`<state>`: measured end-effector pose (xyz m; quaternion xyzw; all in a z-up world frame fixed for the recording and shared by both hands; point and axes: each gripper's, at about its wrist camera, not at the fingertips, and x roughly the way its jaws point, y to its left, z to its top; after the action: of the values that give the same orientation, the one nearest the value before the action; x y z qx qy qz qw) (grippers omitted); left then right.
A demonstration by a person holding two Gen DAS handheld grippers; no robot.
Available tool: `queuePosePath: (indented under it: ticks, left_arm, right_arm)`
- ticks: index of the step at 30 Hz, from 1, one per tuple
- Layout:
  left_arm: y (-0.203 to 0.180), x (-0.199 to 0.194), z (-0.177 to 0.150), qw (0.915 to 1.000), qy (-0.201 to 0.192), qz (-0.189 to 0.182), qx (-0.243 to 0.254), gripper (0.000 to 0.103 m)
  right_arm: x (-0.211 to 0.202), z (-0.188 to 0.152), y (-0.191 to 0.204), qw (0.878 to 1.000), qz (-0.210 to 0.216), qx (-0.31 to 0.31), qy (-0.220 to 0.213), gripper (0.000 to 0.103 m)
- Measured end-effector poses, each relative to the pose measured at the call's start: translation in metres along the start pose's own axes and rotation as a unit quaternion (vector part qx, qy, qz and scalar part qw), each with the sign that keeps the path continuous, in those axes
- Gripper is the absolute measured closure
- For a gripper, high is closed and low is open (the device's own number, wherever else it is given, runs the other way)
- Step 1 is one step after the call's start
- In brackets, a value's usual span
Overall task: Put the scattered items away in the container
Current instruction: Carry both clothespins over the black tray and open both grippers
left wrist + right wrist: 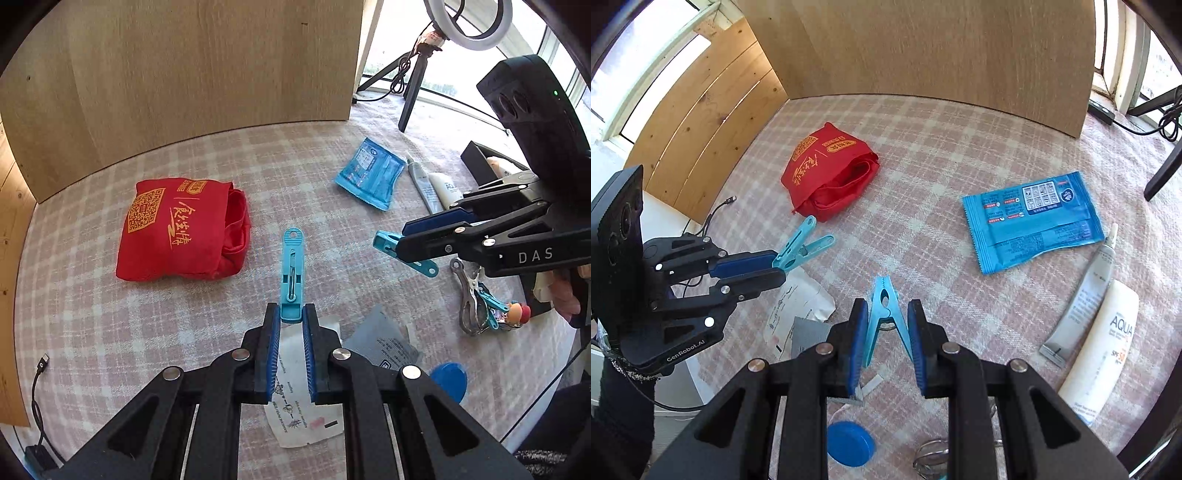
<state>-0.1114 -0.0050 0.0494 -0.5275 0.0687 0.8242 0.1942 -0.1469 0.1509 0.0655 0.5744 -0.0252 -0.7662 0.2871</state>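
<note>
- Left gripper (291,321) grips a light-blue clothespin (292,273) lifted above the checked cloth (110,332), long axis pointing away from the camera
- Right gripper (886,332) clamps another light-blue peg (886,310), toothed nose forward

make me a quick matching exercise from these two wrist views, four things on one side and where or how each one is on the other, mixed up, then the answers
Things
1. red bag
2. blue packet
3. white sunscreen tube
4. blue clothes peg

Place or state
A. held between the left gripper's pads, off the cloth
B. lying beside a slimmer grey tube, touching it
C. folded, lying close to the wooden back panel
D. flat on the checked cloth, printed side up, nothing on it

Pairs: 1-C, 2-D, 3-B, 4-A
</note>
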Motion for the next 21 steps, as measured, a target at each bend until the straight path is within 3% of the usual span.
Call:
queuePosePath:
  ticks: [6, 12, 16, 17, 21]
  left_arm:
    - [-0.044, -0.025, 0.013, 0.9990, -0.027, -0.027, 0.023, 0.092]
    - [-0.118, -0.038, 0.028, 0.9937, -0.037, -0.075, 0.074, 0.092]
    - [-0.179, -0.039, 0.040, 0.9851, -0.044, -0.119, 0.116, 0.092]
    - [-0.195, -0.040, 0.042, 0.9820, -0.047, -0.132, 0.126, 0.092]
    - [-0.263, -0.042, 0.051, 0.9676, -0.054, -0.187, 0.161, 0.092]
  right_arm:
    - [-0.063, -0.027, -0.022, 0.998, 0.009, 0.036, -0.060, 0.081]
    - [-0.136, -0.072, -0.073, 0.989, -0.010, 0.094, -0.116, 0.081]
    - [-0.183, -0.115, -0.118, 0.976, -0.053, 0.142, -0.153, 0.082]
    - [-0.194, -0.127, -0.130, 0.972, -0.064, 0.157, -0.162, 0.090]
    - [-0.235, -0.172, -0.176, 0.951, -0.098, 0.220, -0.194, 0.092]
